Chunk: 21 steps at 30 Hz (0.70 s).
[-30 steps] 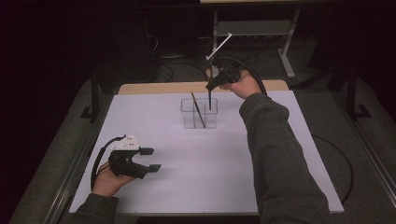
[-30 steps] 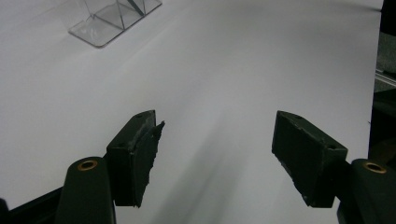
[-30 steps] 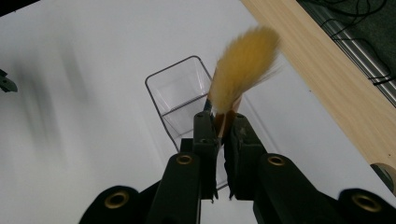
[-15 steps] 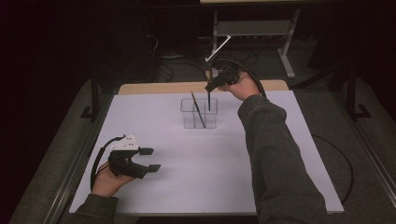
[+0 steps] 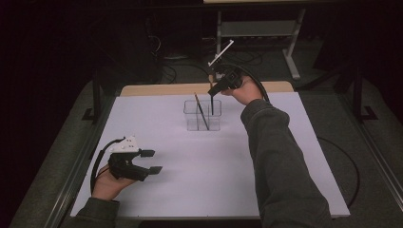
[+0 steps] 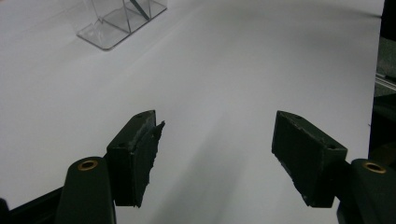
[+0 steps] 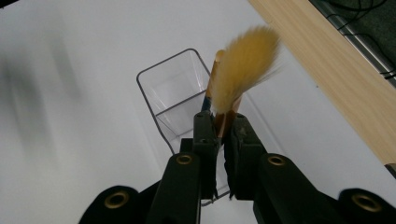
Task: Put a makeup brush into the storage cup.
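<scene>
One brush [image 5: 201,110] is found already leaning in the clear holder [image 5: 203,115] at frame centre, a second brush [image 7: 240,65] is clamped in the right gripper [image 5: 215,89] above it — not yet released — while the left gripper [image 5: 151,161], jaws apart, rests empty at lower left.

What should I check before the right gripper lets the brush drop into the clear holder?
1. Right gripper clamped on the brush: ok, jaws shut on it just below the bristles.
2. Brush over the clear holder: ok, handle reaches down into the right compartment.
3. Handle tip resting on the holder floor: cannot tell.
4. Other brush out of the way: ok, it leans in the holder left of the held brush.
5. Left gripper clear: ok, open, holding nothing, near the table's front left.
</scene>
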Available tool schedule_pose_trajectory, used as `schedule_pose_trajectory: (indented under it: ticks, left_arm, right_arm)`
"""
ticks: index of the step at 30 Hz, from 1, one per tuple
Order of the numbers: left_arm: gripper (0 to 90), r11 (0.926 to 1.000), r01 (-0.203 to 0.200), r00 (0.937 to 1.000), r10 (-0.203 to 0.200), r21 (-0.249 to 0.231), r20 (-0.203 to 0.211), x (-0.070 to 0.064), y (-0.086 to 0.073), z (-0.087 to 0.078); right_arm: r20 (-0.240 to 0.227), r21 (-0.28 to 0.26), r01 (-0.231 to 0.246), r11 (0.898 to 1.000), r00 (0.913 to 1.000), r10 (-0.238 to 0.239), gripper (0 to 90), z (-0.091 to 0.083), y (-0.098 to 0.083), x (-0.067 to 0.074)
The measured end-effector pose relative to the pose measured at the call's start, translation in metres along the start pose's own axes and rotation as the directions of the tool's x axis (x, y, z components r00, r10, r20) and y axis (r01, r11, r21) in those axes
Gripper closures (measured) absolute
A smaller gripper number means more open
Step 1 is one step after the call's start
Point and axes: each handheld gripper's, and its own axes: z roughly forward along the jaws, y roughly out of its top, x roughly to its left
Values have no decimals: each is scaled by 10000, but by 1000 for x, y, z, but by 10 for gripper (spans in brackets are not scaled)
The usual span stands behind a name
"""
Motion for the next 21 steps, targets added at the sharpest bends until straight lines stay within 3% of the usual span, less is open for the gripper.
schedule_pose_trajectory:
  ticks: [2,5,21]
  left_arm:
    - [305,9999,-82,10000,82,66,-9,1,0,-1]
    - [303,9999,160,9999,-160,-65,55,-2,0,2]
    - [302,9999,46,10000,-46,114,-34,1,-1,1]
  right_arm:
    - [27,43,-17,10000,10000,17,825,2,-2,-1]
    - [-14,112,-65,9999,10000,65,825,6,-6,-1]
    - [-56,243,-170,9996,9998,172,824,17,-19,0]
